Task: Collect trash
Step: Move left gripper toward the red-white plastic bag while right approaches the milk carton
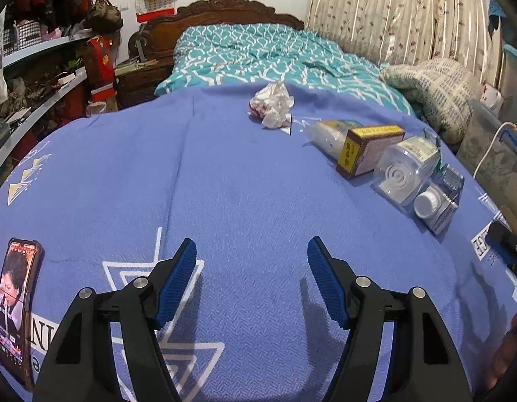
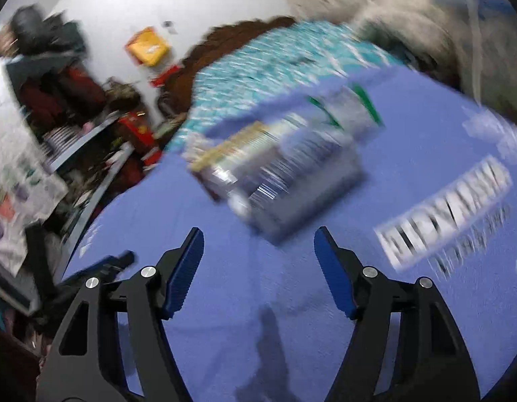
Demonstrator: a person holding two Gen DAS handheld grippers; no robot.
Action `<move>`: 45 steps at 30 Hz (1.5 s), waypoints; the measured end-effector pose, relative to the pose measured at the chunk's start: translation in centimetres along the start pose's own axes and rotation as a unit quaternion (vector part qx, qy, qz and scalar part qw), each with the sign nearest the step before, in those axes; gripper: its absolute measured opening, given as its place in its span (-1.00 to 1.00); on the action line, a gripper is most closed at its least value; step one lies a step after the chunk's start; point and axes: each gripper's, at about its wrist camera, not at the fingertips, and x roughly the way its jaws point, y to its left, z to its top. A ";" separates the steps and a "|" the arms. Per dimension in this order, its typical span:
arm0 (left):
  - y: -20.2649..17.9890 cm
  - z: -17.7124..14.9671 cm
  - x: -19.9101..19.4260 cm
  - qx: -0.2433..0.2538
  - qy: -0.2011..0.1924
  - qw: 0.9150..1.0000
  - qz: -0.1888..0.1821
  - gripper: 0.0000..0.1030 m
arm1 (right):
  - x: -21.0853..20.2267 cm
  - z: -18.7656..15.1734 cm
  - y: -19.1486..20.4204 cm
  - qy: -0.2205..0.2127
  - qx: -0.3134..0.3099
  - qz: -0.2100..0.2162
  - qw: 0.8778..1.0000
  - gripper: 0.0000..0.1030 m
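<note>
A periwinkle-blue woven bedspread point(image 1: 225, 184), ribbed in a fine herringbone and printed with white geometric lines and letters, covers the near end of the bed. On it, far ahead of the left gripper point(image 1: 251, 251), lies a crumpled wad of white tissue paper point(image 1: 273, 105) with a red-stained fold at its left edge. To its right, a row of items runs diagonally toward the right edge: a translucent white plastic tube point(image 1: 327, 134), a rectangular brown-and-yellow cardboard box point(image 1: 369, 150) lying on its side, a clear round plastic jar with a white ribbed lid point(image 1: 405, 171), and a small white-capped bottle in a clear blister pack point(image 1: 437, 201). These items touch or nearly touch one another. A black-cased smartphone point(image 1: 15, 305) with a lit screen lies flat at the left edge. Beyond the spread is a rumpled teal quilt with a white lattice pattern point(image 1: 258, 53) and a carved dark wooden headboard point(image 1: 225, 10).

The left gripper points downward over bare cloth, its black arms spread and blue ribbed pads point(image 1: 176, 281) well apart with nothing between them.

The right wrist view is heavily motion-blurred. The right gripper point(image 2: 258, 254) also has its jaws wide apart and empty; the blurred cluster of boxes and packs point(image 2: 285, 174) sits just ahead of its tips, not touching them.
</note>
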 end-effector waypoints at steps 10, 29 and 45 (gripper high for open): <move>2.4 0.1 -2.3 -0.059 -0.066 0.996 0.004 0.28 | 15.4 12.3 13.2 0.133 -0.091 0.054 0.985 0.40; 4.7 0.0 -3.6 -0.125 -0.093 0.988 -0.010 0.28 | 32.4 11.0 19.1 0.268 -0.117 -0.003 0.956 -0.19; 5.9 0.4 -3.0 -0.148 -0.072 0.985 -0.047 0.43 | 9.0 -0.8 12.0 0.275 -0.209 0.080 0.935 0.13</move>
